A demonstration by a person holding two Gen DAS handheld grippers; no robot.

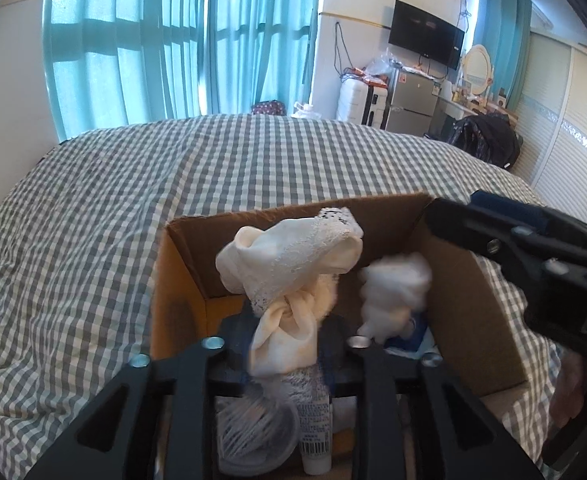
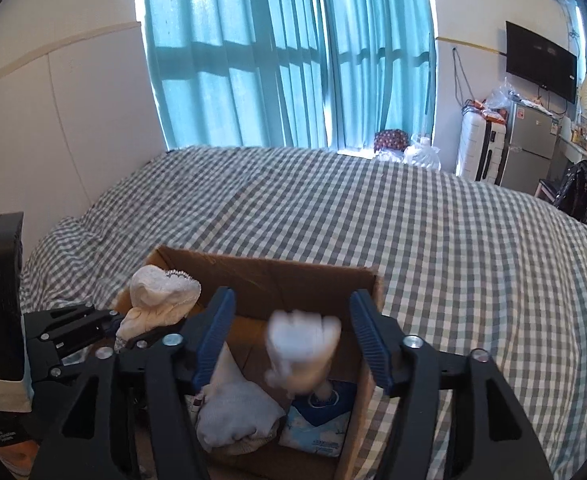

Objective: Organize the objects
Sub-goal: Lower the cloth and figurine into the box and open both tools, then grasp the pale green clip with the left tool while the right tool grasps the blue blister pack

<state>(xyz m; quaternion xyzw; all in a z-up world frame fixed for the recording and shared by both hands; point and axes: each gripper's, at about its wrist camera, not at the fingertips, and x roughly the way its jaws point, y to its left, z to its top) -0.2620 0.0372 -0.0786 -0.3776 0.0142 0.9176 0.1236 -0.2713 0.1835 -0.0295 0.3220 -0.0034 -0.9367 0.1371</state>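
Two grippers work over one cardboard box (image 2: 309,276) on a checked bedspread (image 1: 93,200). The left gripper (image 1: 283,344) is clamped on a cream lace-trimmed sock (image 1: 293,256); its fingers pinch the knotted lower end, and the sock's long axis runs from there up toward 12 o'clock, with the lacy cuff flopping over toward 2 o'clock above the box. In the right wrist view this sock (image 2: 161,300) shows at 9 o'clock of the box, beside the left gripper (image 2: 117,326).

The right gripper (image 2: 293,344) stands wide open, its blue ribbed pads (image 2: 213,336) well apart and touching nothing. Between them a white bundled sock (image 2: 303,344) appears blurred over the box, its long axis roughly upright; I cannot tell whether it rests on anything. In the left wrist view the same white bundle (image 1: 395,288) sits at 3 o'clock of the cream sock.

Inside the box lie another pale sock (image 2: 237,416), a blue tissue pack (image 2: 321,420) whose print is too small to read, and, nearer the left gripper, a white tube (image 1: 315,432) with a barcode label and a round clear lid (image 1: 253,428). On the right gripper's body in the left wrist view the letters "DA" can be read.

The box's far wall stands at 12 o'clock, its right wall at 3 o'clock. Beyond its edges the bedspread spreads toward the teal curtains (image 2: 285,52).
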